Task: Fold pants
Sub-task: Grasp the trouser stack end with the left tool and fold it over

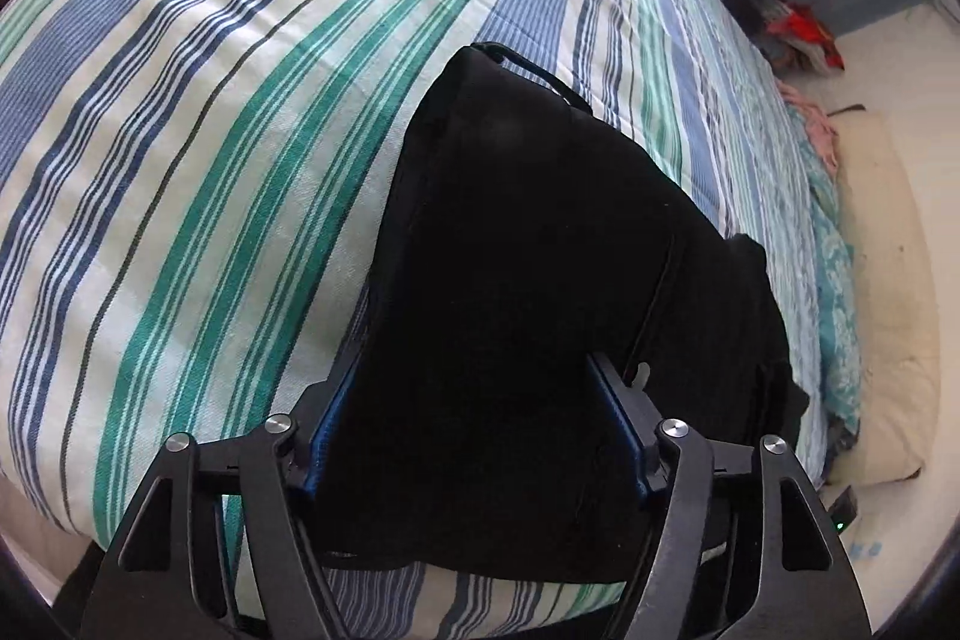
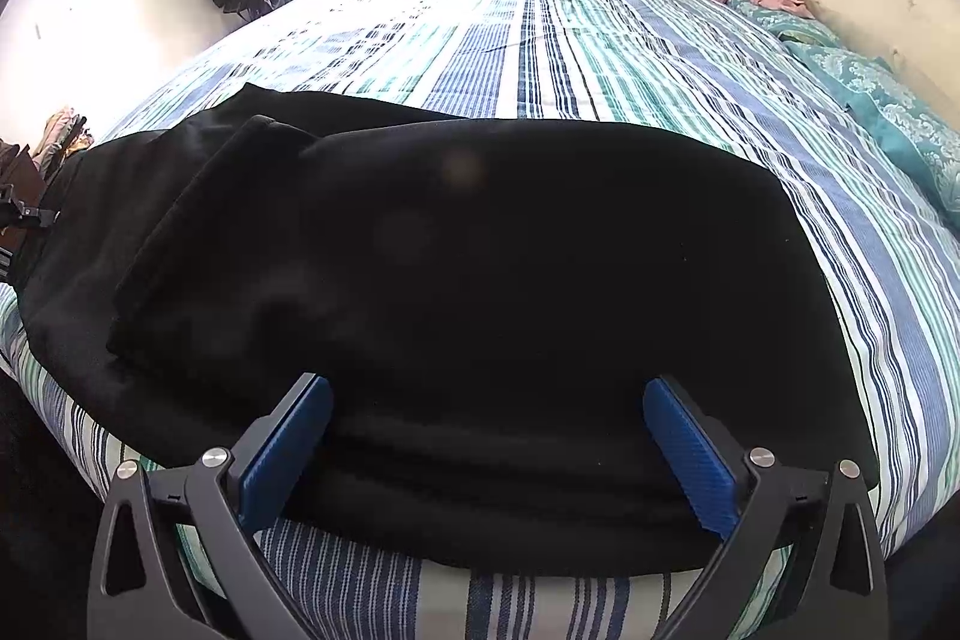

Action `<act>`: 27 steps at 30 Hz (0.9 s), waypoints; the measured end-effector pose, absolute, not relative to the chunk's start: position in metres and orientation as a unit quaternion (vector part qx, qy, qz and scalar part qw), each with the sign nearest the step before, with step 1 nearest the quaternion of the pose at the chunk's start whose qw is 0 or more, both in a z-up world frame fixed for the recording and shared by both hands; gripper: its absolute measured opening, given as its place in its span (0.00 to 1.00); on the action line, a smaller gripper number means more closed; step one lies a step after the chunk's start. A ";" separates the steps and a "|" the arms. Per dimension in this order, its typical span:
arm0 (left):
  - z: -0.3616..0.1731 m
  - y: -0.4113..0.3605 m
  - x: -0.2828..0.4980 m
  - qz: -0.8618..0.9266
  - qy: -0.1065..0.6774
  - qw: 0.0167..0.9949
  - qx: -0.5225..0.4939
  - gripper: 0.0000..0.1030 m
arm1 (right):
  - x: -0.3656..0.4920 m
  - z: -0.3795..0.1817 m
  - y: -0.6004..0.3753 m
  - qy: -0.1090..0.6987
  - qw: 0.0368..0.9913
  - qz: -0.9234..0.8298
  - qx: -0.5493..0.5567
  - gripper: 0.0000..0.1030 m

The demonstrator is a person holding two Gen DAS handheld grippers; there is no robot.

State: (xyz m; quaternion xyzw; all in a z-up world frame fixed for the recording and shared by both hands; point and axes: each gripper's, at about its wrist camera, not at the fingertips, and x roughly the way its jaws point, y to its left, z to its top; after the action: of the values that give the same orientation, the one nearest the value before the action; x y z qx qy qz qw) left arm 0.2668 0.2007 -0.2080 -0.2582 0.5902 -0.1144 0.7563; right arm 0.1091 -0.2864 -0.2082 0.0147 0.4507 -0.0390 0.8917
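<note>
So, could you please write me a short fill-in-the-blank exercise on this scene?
1. The pants are ____ in colour.
2. They lie on a ____ bedspread.
3. The pads of the right gripper are ____ in colour.
4. The right gripper's jaws stand ____, either side of the pants' near edge.

Missing words: black; striped; blue; open

Both wrist views look steeply down, close over black pants [image 1: 528, 244] on bed [image 2: 600, 58].
</note>
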 end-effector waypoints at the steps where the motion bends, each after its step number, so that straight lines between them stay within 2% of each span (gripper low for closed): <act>1: -0.207 0.203 0.265 -0.115 0.593 0.752 -0.265 0.60 | 0.109 -0.208 -0.287 0.450 0.892 -0.039 0.015 1.00; 2: -0.206 0.204 0.264 -0.115 0.595 0.749 -0.267 0.52 | 0.110 -0.208 -0.288 0.450 0.892 -0.040 0.015 1.00; 3: -0.204 0.204 0.264 -0.115 0.595 0.748 -0.270 0.40 | 0.110 -0.209 -0.287 0.450 0.892 -0.040 0.015 1.00; 5: -0.193 0.204 0.259 -0.109 0.591 0.752 -0.271 0.24 | 0.110 -0.209 -0.289 0.449 0.892 -0.041 0.016 1.00; 6: -0.185 0.206 0.254 -0.104 0.587 0.754 -0.276 0.19 | 0.110 -0.209 -0.289 0.449 0.892 -0.041 0.016 1.00; 12: -0.117 0.164 0.252 -0.156 0.539 0.775 -0.291 0.14 | 0.111 -0.208 -0.289 0.450 0.892 -0.039 0.016 1.00; 18: -0.068 0.056 0.249 -0.241 0.522 0.777 -0.258 0.14 | 0.112 -0.207 -0.288 0.451 0.892 -0.036 0.017 1.00; 21: -0.072 -0.002 0.246 -0.271 0.527 0.773 -0.225 0.14 | 0.111 -0.207 -0.289 0.450 0.892 -0.036 0.016 1.00; 25: -0.109 -0.072 0.239 -0.288 0.555 0.762 -0.170 0.16 | 0.111 -0.208 -0.288 0.446 0.894 -0.035 0.015 1.00; 27: -0.137 -0.103 0.236 -0.287 0.578 0.750 -0.145 0.24 | 0.111 -0.208 -0.288 0.444 0.895 -0.034 0.015 1.00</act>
State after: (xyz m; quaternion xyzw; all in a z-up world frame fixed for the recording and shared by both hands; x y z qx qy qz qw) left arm 0.2357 -0.1028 -0.1374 -0.1449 0.5780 -0.2874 0.7499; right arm 0.1108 -0.2884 -0.2078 0.0152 0.4445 -0.0344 0.8950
